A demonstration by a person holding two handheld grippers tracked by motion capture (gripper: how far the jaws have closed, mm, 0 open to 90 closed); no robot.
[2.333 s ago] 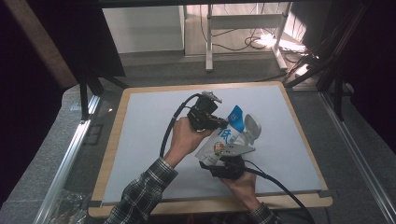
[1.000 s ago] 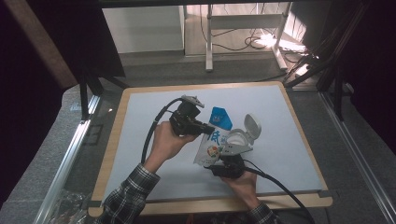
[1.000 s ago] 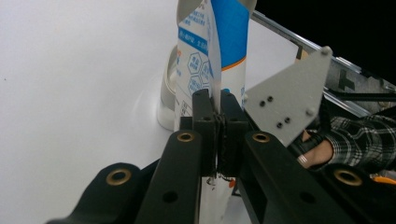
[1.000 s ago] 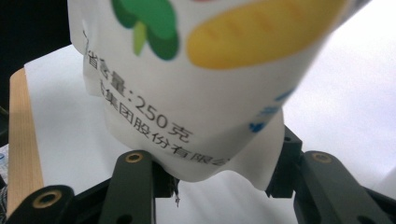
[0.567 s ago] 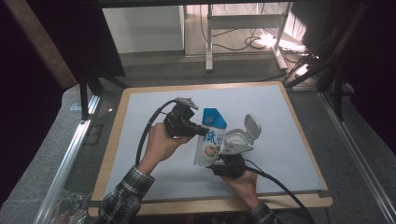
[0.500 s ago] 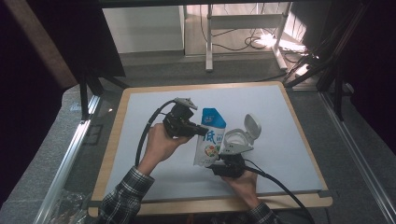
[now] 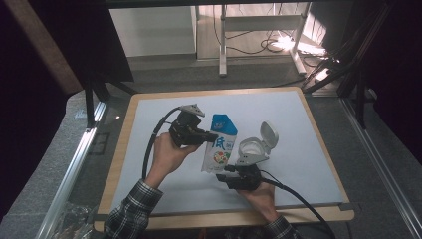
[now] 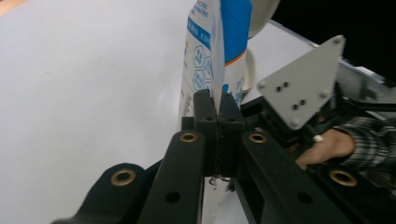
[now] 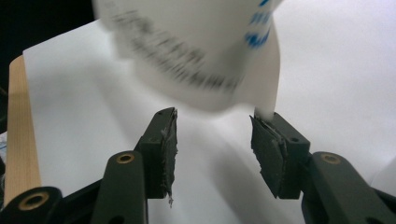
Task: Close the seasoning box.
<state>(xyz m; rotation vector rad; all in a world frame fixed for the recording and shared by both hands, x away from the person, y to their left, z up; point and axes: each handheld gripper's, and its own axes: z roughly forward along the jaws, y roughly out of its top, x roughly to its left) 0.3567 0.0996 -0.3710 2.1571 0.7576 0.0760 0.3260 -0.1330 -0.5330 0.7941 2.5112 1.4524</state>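
A white and blue pouch (image 7: 220, 144) hangs above the white mat, and my left gripper (image 7: 212, 136) is shut on its side seam. In the left gripper view the two jaws (image 8: 218, 105) meet on that thin seam, with the pouch (image 8: 201, 56) rising beyond them. My right gripper (image 7: 223, 175) sits just below the pouch's bottom edge. Its jaws (image 9: 212, 135) have just been opening and stand apart. The blurred pouch bottom (image 9: 196, 60) hangs just past the tips, with only a corner brushing the right pad (image 9: 268, 144).
A white container with a flipped-up lid (image 7: 256, 145) stands just right of the pouch, close to the right gripper. The white mat (image 7: 298, 124) lies on a wooden board (image 7: 118, 164). A metal rail (image 7: 74, 169) runs along the left side.
The left gripper has carried the pouch to the left, away from the white container, and it now hangs more upright. The right hand has kept its place.
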